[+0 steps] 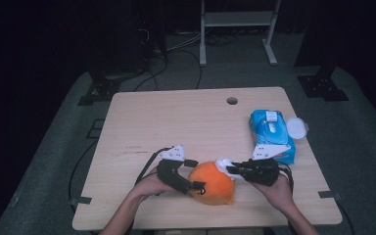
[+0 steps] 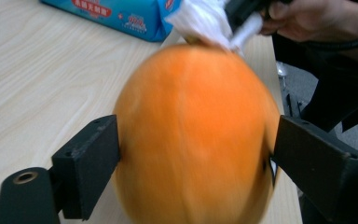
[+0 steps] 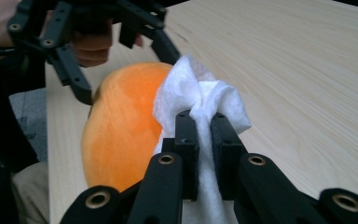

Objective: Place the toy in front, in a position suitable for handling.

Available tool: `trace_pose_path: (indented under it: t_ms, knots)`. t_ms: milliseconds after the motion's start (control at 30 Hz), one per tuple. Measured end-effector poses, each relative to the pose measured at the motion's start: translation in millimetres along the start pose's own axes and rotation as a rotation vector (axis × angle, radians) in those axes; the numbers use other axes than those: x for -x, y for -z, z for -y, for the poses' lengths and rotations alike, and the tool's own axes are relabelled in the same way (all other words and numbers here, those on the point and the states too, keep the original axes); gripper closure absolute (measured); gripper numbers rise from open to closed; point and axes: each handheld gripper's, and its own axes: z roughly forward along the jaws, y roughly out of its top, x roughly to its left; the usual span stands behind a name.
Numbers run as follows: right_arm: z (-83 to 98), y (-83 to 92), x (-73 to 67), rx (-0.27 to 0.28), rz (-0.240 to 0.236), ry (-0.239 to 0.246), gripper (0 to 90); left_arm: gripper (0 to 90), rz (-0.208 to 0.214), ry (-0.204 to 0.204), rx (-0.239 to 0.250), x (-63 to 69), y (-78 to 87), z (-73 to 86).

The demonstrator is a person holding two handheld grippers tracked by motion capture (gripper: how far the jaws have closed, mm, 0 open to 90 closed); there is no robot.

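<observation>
A round orange plush toy [image 1: 213,183] lies near the table's front edge. My left gripper [image 1: 197,175] straddles it from the left. In the left gripper view its black pads [image 2: 95,158] sit right at the sides of the blurred toy [image 2: 196,135], which keeps its round shape, so I read the jaws as open around it. My right gripper [image 1: 230,170] comes in from the right, shut on a crumpled white tissue [image 3: 196,93]. The tissue [image 1: 223,163] rests against the top of the toy [image 3: 121,130]. The far left jaw is partly hidden behind the tissue in the right gripper view.
A blue pack of wipes [image 1: 269,129] lies at the right of the wooden table [image 1: 176,122], with a round white lid [image 1: 296,128] beside it. A small hole [image 1: 232,101] is near the far edge. A metal stand is on the floor beyond.
</observation>
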Motion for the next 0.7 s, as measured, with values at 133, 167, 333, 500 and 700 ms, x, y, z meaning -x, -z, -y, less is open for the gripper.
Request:
trace_pose_path:
  t_ms: [133, 167, 333, 500, 700]
  knots:
    - [-2.7, -0.3, -10.2, -0.002, -0.024, 0.044, 82.6, 8.6, -0.009, 0.000, -0.038, 1.7, -10.0, 0.0]
    - [-3.0, -0.5, -12.1, -0.002, -0.025, 0.054, 82.5, 6.5, -0.013, 0.005, -0.050, 2.1, -13.2, 0.4]
    - [-2.6, 1.2, -12.3, -0.003, -0.026, 0.041, 82.4, 19.5, -0.018, -0.038, -0.043, 5.2, -14.0, -0.6]
    - [-14.7, 8.4, -9.0, 0.030, -0.006, 0.054, 82.4, 34.4, -0.060, -0.138, 0.052, 11.2, -12.5, -10.8]
    - [-37.1, 15.3, 0.2, 0.083, 0.026, 0.080, 82.5, 37.0, -0.111, -0.222, 0.143, 0.9, -10.3, -24.5]
